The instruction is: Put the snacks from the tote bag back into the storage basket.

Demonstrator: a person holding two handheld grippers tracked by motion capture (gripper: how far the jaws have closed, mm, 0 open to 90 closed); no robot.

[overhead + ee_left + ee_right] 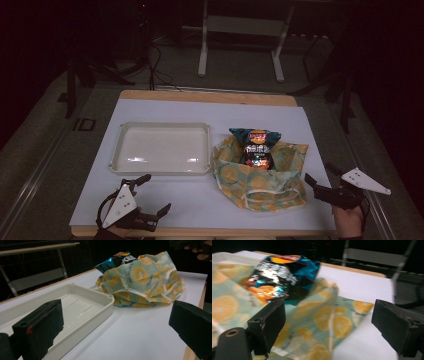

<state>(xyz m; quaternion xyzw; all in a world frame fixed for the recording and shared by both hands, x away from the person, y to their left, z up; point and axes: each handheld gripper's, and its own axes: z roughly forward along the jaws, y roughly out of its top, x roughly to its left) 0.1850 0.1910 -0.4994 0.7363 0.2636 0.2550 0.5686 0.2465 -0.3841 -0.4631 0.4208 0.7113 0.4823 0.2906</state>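
Right gripper [320, 176] gaping wide, empty, just beside yellow citrus-print cloth bag [260, 182] lying right of white plastic tray [160, 170]. Crinkly teal snack packet [257, 147] poking from bag's mouth. Approach step, probably; next calls for closing on fabric edge.

- We are looking at a cloth bag [260, 175], pale green printed with orange slices, lying crumpled and open on the white table, just right of the tray.
- A snack packet [257, 147], dark teal with orange and white print, is sitting in its mouth, top end sticking out.
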